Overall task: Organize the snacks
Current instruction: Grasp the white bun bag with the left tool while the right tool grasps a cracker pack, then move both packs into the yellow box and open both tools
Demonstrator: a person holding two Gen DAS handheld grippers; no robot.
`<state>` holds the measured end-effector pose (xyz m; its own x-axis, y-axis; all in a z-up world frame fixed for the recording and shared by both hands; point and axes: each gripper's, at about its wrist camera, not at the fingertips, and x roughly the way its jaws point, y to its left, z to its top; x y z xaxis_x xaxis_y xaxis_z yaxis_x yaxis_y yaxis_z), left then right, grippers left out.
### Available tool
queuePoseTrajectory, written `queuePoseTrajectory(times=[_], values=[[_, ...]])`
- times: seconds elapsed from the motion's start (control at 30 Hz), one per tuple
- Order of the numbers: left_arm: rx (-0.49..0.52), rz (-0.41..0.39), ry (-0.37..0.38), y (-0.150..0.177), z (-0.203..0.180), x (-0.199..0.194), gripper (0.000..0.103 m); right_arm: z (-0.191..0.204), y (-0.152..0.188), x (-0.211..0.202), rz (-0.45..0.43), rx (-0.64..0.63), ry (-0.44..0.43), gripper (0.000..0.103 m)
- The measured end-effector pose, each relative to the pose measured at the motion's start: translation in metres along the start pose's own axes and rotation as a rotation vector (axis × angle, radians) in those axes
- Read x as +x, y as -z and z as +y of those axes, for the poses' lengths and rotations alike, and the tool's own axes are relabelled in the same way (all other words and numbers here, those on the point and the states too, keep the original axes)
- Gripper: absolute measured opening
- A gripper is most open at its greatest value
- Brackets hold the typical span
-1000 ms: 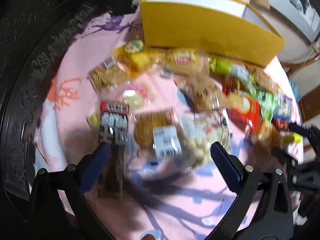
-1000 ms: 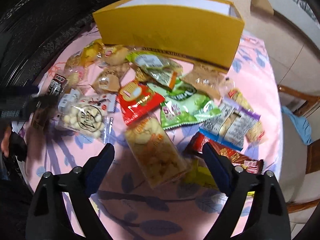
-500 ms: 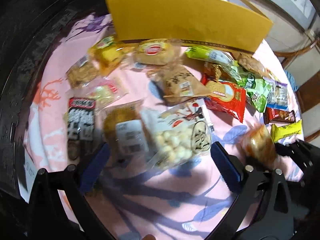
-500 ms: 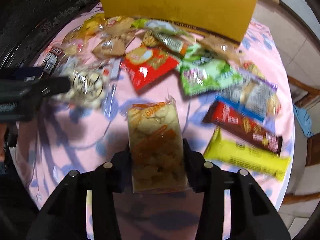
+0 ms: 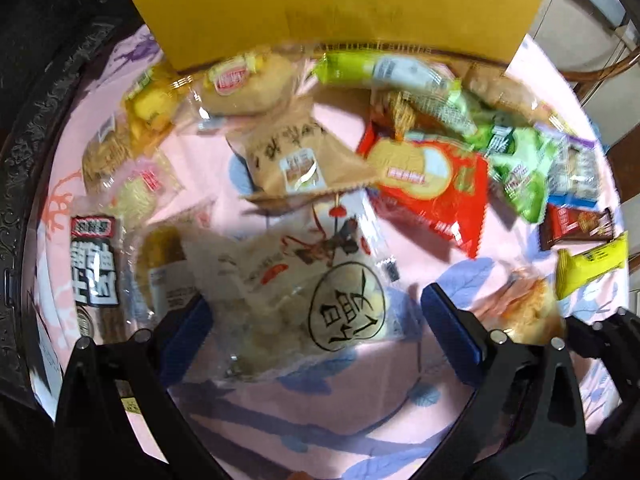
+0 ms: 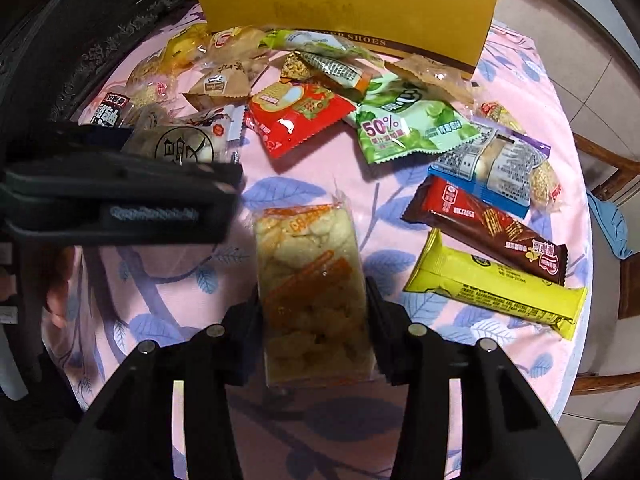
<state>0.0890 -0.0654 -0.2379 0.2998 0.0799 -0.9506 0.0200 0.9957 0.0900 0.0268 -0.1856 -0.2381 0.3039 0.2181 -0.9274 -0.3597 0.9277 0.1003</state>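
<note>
Right gripper (image 6: 316,320) pinching a clear rectangular packet of pale puffed crackers with orange print (image 6: 312,280), black fingers pressed against both long sides, near the front edge of the round table under a pink cloth with blue leaf print (image 6: 520,80).

Left gripper (image 5: 316,320) spread wide, blue-padded fingers (image 5: 448,324) on either side of a clear bag of small round white biscuits with a black circular stamp (image 5: 320,300), not touching it (picture blurred here); bag lying toward the left front part of the table.

Tall yellow cardboard box (image 6: 348,4) standing at the far edge. Rest of the snacks strewn across the middle between box and grippers: red crinkle-edged foil pouch (image 6: 296,116) at centre, green and white foil pouch (image 6: 408,124) just right of it, brown and red wrapped bar (image 6: 484,224) and long yellow wrapped bar (image 6: 496,284) side by side near the right edge, black and white wrapped packet (image 5: 94,268) near the left edge, tan paper-look pastry packet (image 5: 296,156) behind the biscuit bag
</note>
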Motion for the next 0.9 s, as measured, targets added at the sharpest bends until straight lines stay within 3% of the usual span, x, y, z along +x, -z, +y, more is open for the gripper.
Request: queuePoseTrajectory(times=[0.07,0.2,0.23,0.27,0.33,0.4,0.9], values=[[-0.006,-0.01,0.0,0.002,0.0,0.004,0.101,0.0,0.0,0.0,0.003,0.0,-0.002,0.047],[-0.036,-0.082,0.06,0.003,0.01,0.007,0.09,-0.001,-0.001,0.0,0.004,0.005,-0.006,0.047],[-0.022,-0.098,0.058,0.003,0.008,0.005,0.083,-0.001,-0.001,0.0,0.004,0.005,-0.006,0.047],[0.01,-0.127,0.053,0.003,0.004,0.002,0.07,-0.001,-0.001,0.0,0.004,0.006,-0.006,0.047],[0.016,-0.136,0.061,0.004,0.004,-0.001,0.065,-0.001,-0.002,0.0,0.002,0.008,-0.005,0.047],[0.007,-0.153,0.083,0.006,0.008,-0.006,0.052,-0.001,-0.003,0.0,-0.001,0.011,-0.003,0.047],[-0.029,-0.244,0.145,0.015,0.026,-0.074,0.048,0.009,-0.024,-0.047,-0.155,0.034,0.031,0.046]])
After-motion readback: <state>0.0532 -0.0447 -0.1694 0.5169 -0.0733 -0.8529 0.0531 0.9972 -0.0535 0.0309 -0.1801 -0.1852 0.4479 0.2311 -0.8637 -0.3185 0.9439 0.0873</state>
